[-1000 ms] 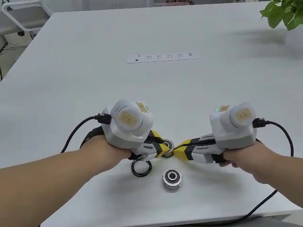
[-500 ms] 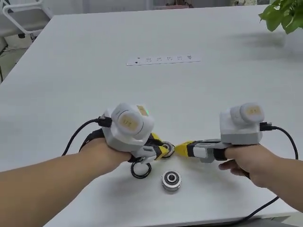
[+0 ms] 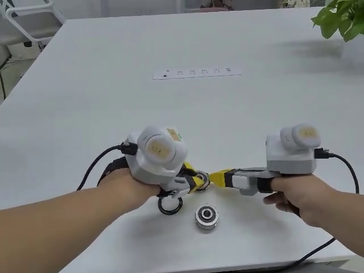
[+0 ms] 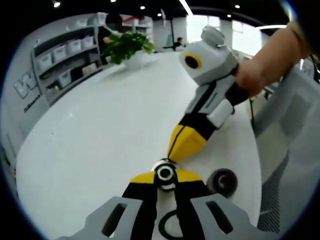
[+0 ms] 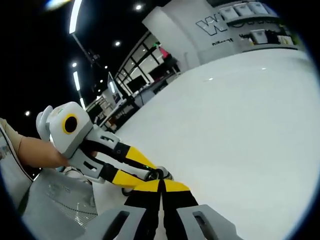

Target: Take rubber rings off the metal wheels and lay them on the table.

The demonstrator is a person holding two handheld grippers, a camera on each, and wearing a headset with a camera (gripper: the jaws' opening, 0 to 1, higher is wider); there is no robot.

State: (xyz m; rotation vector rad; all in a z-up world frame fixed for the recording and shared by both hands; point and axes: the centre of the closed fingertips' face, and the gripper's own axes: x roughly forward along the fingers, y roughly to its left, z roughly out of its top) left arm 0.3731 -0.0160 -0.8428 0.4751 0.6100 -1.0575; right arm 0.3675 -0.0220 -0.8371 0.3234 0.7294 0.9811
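Two-handed: pinching metal wheel [image 4: 165, 173] in left gripper [image 4: 165, 179] jaws, pressing right gripper [image 5: 161, 186] jaws together (tips just beside it).

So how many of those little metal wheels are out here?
2. One metal wheel lies free on the table near its front edge; the second wheel is pinched by the fingers of the left gripper. Others may be hidden from view.

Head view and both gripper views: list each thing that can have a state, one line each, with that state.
left tongs, shut on held metal wheel
held metal wheel, clamped in left tongs
right tongs, shut, tips at held metal wheel
loose rubber ring, off, flat on table
second metal wheel, free, flat on table
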